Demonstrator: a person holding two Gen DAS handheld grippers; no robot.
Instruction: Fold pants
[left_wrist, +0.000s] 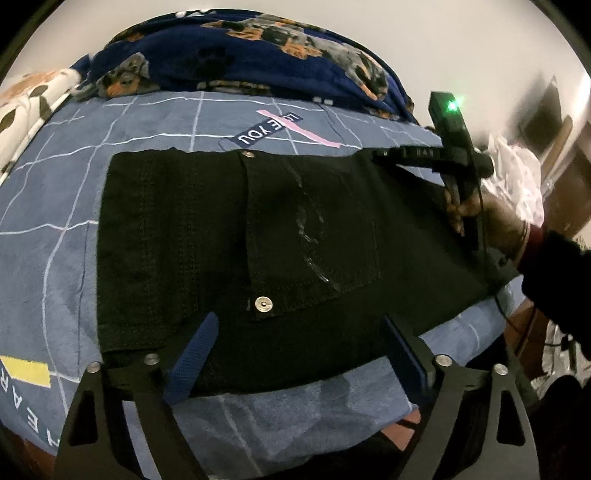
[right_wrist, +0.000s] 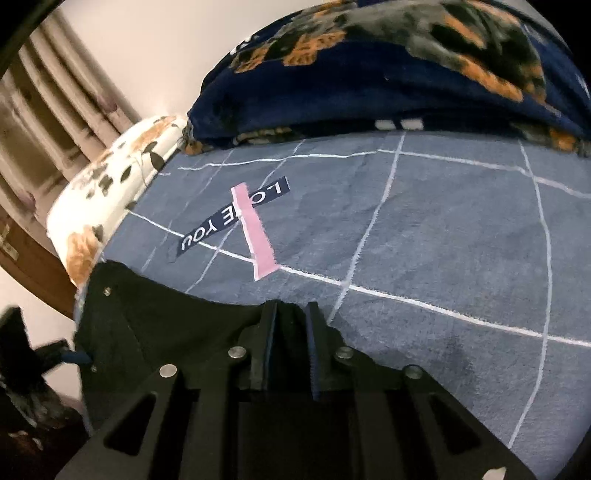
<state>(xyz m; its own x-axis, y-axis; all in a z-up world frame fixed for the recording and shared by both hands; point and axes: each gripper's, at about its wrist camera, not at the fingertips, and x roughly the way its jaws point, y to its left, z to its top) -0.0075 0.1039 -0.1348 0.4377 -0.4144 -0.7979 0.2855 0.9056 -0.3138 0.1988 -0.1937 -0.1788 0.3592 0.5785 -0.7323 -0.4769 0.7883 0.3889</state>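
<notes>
Black pants lie folded flat on the blue checked bed sheet, back pocket and metal rivets facing up. My left gripper hovers open over their near edge, blue pads spread wide and nothing pinched between them. A hand holds my right gripper at the far right corner of the pants. In the right wrist view its jaws stand narrow, shut on the black cloth of the pants at their edge.
A navy flowered blanket is heaped along the far side of the bed. A white floral pillow lies at the far left, with curtains behind it. Crumpled clear plastic sits off the bed's right edge.
</notes>
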